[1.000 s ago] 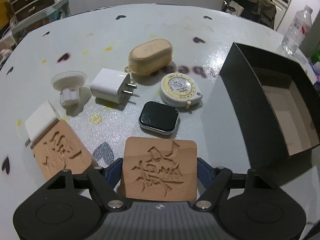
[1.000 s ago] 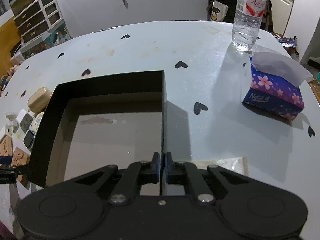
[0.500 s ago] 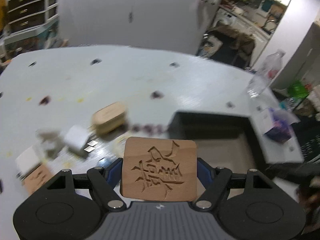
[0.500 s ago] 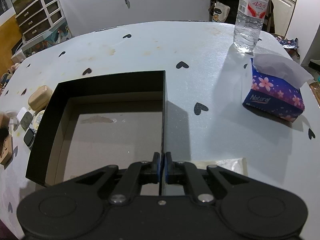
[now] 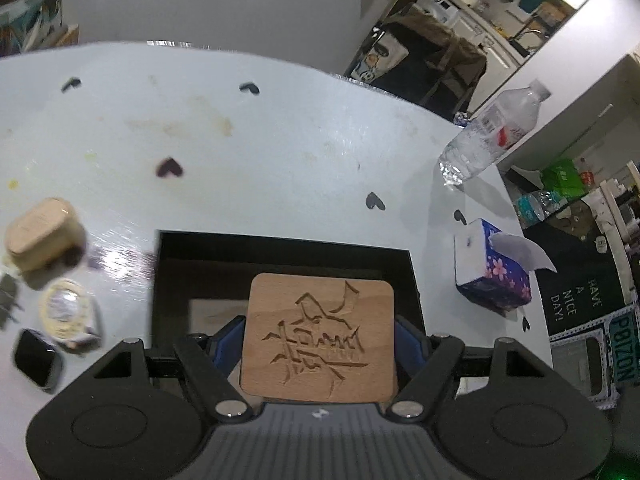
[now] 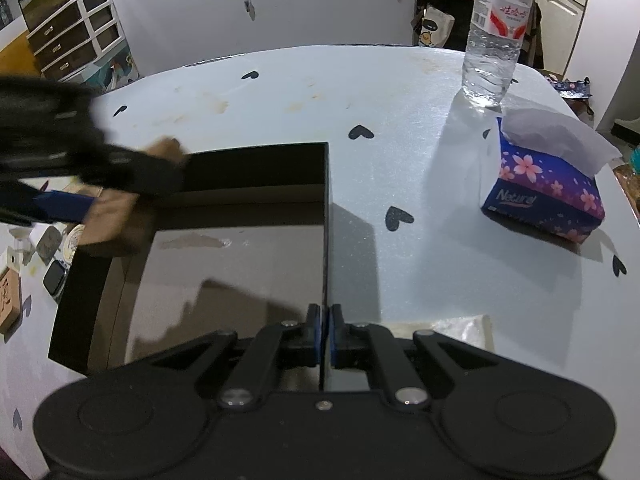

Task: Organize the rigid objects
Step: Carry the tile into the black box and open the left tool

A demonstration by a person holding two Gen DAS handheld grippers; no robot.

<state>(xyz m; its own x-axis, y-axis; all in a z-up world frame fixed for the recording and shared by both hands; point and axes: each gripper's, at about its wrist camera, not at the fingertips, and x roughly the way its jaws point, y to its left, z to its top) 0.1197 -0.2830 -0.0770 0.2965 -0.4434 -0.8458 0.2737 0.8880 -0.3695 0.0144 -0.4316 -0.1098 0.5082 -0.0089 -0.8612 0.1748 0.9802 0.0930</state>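
Observation:
My left gripper (image 5: 320, 336) is shut on a carved wooden block (image 5: 318, 336) and holds it over the open black box (image 5: 280, 246). In the right wrist view the left gripper (image 6: 100, 200) shows blurred with the block (image 6: 116, 220) above the box's far left corner. My right gripper (image 6: 325, 332) is shut on the box's right wall (image 6: 325, 220). A second carved wooden block (image 6: 8, 298), a smartwatch (image 5: 36, 358), a tape measure (image 5: 66, 312) and a tan case (image 5: 40, 232) lie left of the box.
A water bottle (image 6: 494, 36) stands at the far right of the table. A blue tissue box (image 6: 548, 184) sits right of the black box. A white charger (image 6: 48, 238) and a small white part (image 6: 20, 240) lie at the left edge.
My left gripper lifted the carved block off the table and swung right, from above the loose items to over the box. The right gripper has held the box wall still.

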